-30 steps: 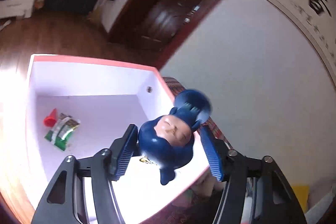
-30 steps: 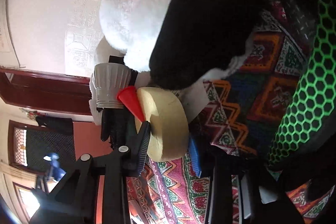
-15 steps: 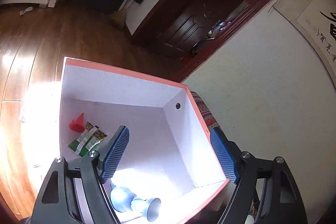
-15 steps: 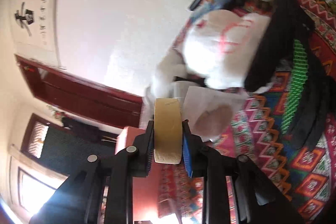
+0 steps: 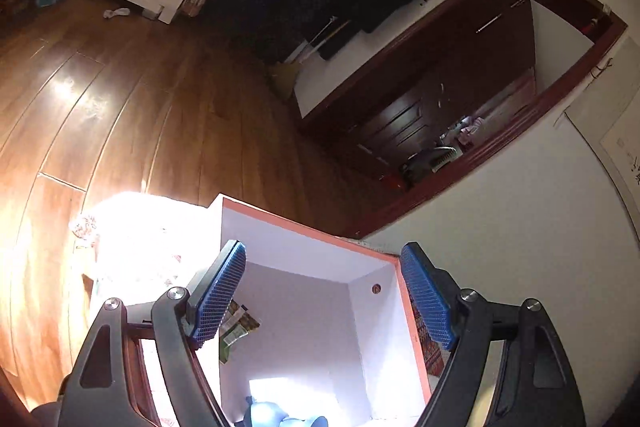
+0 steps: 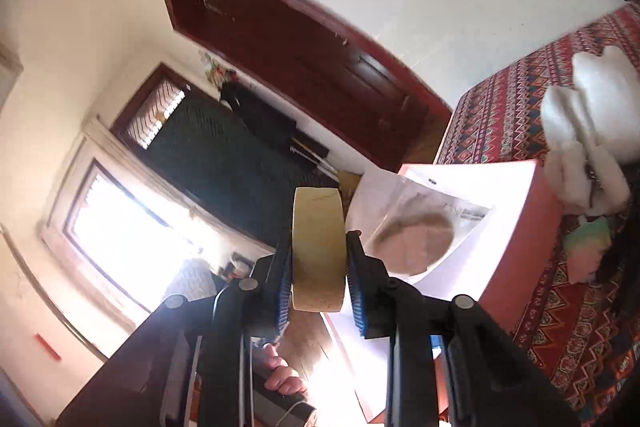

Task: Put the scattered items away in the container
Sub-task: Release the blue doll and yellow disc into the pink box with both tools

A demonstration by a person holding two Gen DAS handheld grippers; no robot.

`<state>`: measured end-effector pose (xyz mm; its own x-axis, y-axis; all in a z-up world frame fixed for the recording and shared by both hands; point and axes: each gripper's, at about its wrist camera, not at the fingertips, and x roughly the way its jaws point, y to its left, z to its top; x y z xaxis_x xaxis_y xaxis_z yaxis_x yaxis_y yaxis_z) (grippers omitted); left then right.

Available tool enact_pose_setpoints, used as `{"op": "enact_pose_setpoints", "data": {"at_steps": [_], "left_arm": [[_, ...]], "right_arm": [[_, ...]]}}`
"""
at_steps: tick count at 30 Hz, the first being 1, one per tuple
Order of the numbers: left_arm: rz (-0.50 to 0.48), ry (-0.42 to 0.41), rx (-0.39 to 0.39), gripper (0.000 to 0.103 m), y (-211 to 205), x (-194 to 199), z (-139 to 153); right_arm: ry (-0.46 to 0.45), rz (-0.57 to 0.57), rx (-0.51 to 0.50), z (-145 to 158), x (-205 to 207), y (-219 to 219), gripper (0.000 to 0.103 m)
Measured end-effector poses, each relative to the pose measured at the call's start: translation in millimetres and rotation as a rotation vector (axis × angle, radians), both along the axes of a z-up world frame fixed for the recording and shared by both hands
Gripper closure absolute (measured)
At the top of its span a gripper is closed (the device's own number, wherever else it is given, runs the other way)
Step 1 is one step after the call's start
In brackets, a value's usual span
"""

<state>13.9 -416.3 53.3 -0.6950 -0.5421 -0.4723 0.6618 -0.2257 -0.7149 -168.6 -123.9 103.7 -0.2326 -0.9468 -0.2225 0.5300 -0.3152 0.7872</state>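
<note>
Tape roll [image 6: 318, 247] sits between right gripper [image 6: 320, 291] jaws as they open above the pink-rimmed box [image 5: 312, 227], which already holds a blue doll [image 5: 272, 415] and snack packet [image 5: 236, 327]; left gripper [image 5: 324, 291] spread, empty; plush toy [image 6: 580, 139] remains on the bedspread.

The box [image 5: 308, 231] has a coral-orange outside and rim and a plain white inside. In it lie a blue figure [image 5: 276, 417] and a green-and-white packet [image 5: 236, 327]. The left claw [image 5: 322, 293] is black with blue, fine-gridded pads. The right claw [image 6: 318, 273], black with the same blue pads, has a pale tan tape roll [image 6: 318, 247] between them. The bed cover [image 6: 504, 119] is red with zigzag and diamond bands in blue, green and white. The plush toy [image 6: 580, 115] is white. The floor [image 5: 120, 99] is glossy reddish-brown wood.
</note>
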Motion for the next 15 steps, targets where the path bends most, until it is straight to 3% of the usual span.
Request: {"op": "enact_pose_setpoints", "data": {"at_steps": [2,8,15], "left_arm": [[0.012,-0.004,0.001,0.023,-4.8,3.9,-1.8],[-0.028,-0.016,0.018,0.023,-6.3,-8.0,-7.2],[-0.234,-0.084,-0.073,0.022,45.0,-58.3,8.9]], "right_arm": [[-0.027,0.014,0.038,-5.7,-2.1,-19.3,0.041],[-0.089,-0.085,-0.024,-27.7,-20.7,35.8,0.041],[-0.203,-0.41,-0.071,-79.8,-37.7,190.8,0.041]]}}
